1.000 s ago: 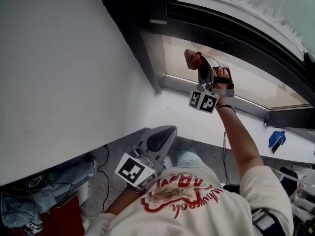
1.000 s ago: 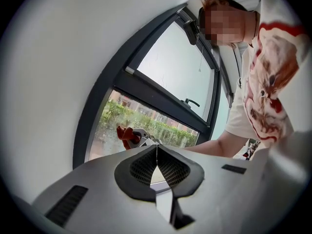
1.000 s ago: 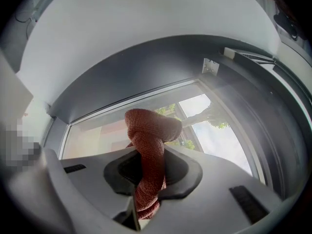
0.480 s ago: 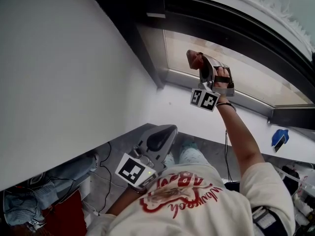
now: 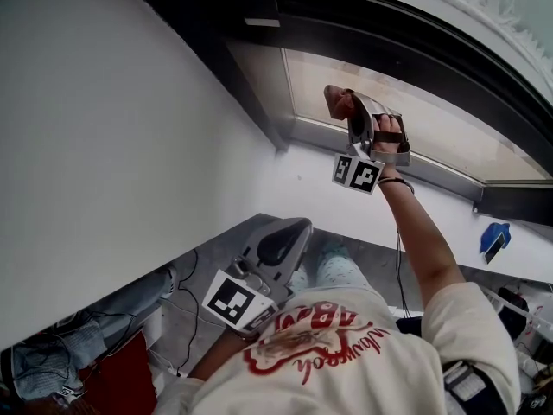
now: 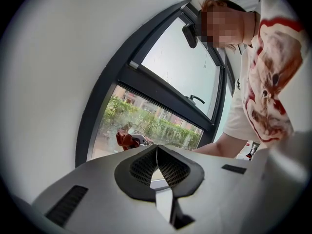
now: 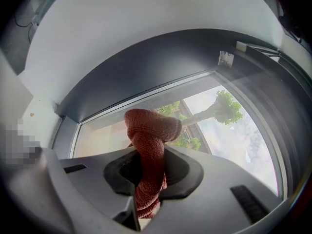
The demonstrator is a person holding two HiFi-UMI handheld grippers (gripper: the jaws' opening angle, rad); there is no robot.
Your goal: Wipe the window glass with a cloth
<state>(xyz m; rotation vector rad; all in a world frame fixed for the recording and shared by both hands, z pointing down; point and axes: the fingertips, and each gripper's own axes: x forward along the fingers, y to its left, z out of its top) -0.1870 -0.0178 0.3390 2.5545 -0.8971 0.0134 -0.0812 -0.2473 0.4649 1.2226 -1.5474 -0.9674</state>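
Note:
My right gripper (image 5: 344, 104) is raised to the lower window pane (image 5: 415, 119), shut on a rust-red cloth (image 5: 339, 100). In the right gripper view the bunched cloth (image 7: 148, 145) sticks out between the jaws toward the glass (image 7: 214, 116), near the pane's lower left corner. My left gripper (image 5: 289, 232) hangs low by the person's chest, shut with nothing in it; its view looks up at the pane (image 6: 146, 123), where the cloth (image 6: 123, 139) shows small.
A dark window frame (image 5: 406, 33) surrounds the pane, with a white wall (image 5: 104, 128) at left and a white sill (image 5: 346, 210) below. A window handle (image 6: 196, 99) sits on the upper sash. Cables and clutter (image 5: 69, 353) lie on the floor.
The right gripper with the cloth has stayed near the pane's lower left corner, shifting only slightly. The left gripper has not moved.

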